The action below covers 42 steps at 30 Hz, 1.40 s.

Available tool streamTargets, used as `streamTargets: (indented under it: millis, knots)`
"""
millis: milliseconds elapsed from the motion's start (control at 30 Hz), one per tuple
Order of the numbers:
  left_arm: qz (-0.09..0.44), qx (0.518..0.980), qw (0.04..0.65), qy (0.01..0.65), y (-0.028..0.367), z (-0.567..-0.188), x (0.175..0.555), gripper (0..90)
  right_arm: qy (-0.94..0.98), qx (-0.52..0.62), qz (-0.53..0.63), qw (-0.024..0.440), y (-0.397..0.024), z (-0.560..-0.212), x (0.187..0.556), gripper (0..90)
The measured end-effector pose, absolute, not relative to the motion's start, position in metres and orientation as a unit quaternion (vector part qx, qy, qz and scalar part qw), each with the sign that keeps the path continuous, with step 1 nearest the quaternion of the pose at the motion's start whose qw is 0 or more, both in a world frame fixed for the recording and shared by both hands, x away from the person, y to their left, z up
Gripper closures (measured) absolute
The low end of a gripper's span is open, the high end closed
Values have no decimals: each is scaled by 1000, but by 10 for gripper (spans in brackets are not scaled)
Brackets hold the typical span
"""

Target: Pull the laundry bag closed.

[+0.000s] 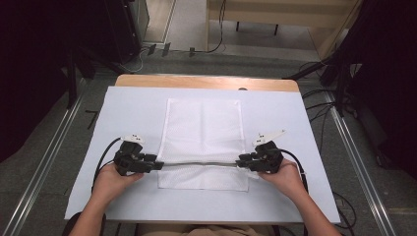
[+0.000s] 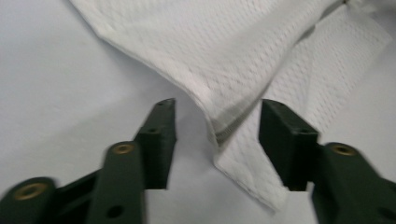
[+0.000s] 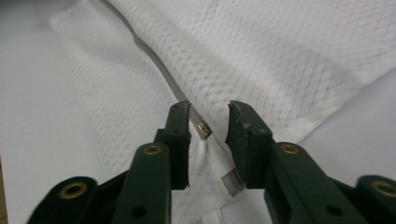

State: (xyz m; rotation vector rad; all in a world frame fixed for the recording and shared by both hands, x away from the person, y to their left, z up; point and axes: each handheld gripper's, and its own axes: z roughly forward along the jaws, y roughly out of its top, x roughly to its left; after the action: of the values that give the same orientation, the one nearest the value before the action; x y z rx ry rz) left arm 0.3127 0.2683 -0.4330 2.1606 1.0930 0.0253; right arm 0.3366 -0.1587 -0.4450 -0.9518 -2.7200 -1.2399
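A white mesh bag lies flat in the middle of the white-covered table, with a grey zipper line running across its near part. My left gripper is at the zipper's left end, its jaws open around the bag's folded corner without pressing it; the left gripper stands wide. My right gripper is at the right end. Its jaws are apart, and the small metal zipper pull lies between them, free of the pads of the right gripper. The mesh bag spreads beyond.
The table's wooden far edge shows beyond the white cover. Metal rails run along the floor on both sides, and cables lie at the right. A person's hands come in from the near edge.
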Motion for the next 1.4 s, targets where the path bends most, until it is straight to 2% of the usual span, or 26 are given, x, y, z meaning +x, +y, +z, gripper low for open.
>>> streamTargets:
  millis: [67, 200, 367, 500, 600, 900, 1067, 1167, 1233, 1400]
  knots:
    - [28, 831, 365, 420, 271, -432, 312, 403, -859, -307, -409, -11, -161, -442, 337, 623]
    - [40, 823, 372, 427, 275, -430, 312, 361, -850, -321, -416, -30, -167, -441, 339, 547]
    - [60, 810, 391, 432, 281, -426, 312, 345, -841, -334, -422, -52, -176, -440, 343, 472]
    - [84, 805, 392, 437, 287, -424, 313, 344, -829, -347, -434, -68, -187, -438, 345, 459]
    - [86, 798, 396, 445, 293, -424, 315, 333, -814, -367, -442, -83, -197, -437, 348, 391]
    - [103, 792, 380, 467, 306, -426, 319, 332, -781, -422, -445, -122, -219, -441, 356, 306]
    - [103, 789, 374, 477, 309, -427, 321, 332, -775, -442, -434, -126, -227, -446, 359, 299]
    - [103, 790, 366, 481, 309, -428, 322, 332, -771, -449, -433, -128, -229, -449, 361, 260]
    - [104, 789, 365, 483, 309, -429, 323, 331, -775, -443, -436, -112, -231, -450, 361, 197]
    - [103, 787, 365, 486, 309, -429, 323, 327, -780, -444, -428, -111, -231, -452, 362, 224]
